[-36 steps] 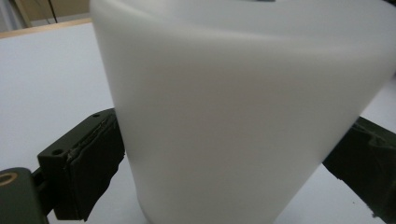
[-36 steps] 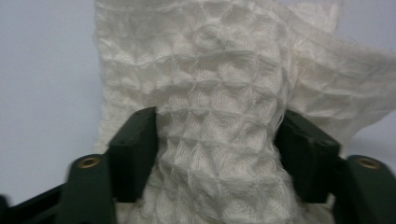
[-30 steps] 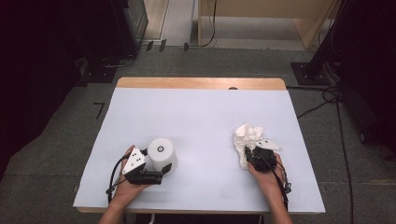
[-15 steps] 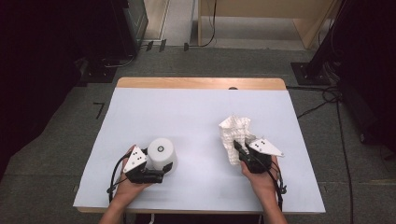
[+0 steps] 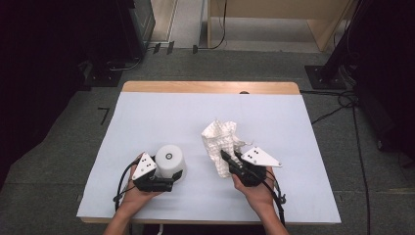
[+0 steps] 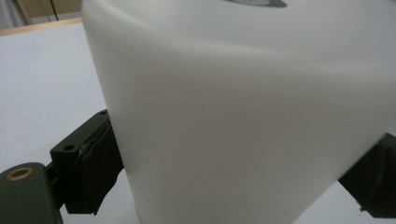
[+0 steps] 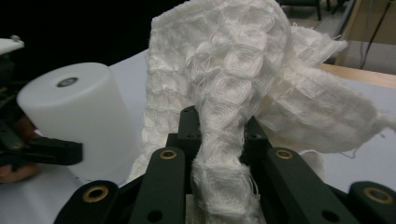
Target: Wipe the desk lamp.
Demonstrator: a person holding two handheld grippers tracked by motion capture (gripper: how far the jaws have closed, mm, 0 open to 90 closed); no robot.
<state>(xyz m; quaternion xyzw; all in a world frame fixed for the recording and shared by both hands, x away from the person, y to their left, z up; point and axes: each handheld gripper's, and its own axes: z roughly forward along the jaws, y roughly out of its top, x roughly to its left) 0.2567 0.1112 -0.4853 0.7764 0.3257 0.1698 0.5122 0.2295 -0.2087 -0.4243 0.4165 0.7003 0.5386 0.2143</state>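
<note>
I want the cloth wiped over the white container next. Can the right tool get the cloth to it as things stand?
Probably yes. The right tool is shut on the cloth, and only bare table lies between it and the white container, which the left tool clamps.

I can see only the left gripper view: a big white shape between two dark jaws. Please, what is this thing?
Observer: A white cylinder standing upright on the table; the left gripper clamps its sides.
Operator: What does the other hand do?
Observer: The right gripper is shut on a white waffle cloth.
Operator: Does the cloth touch the cylinder?
Observer: No. From the high view, bare table lies between them.
</note>
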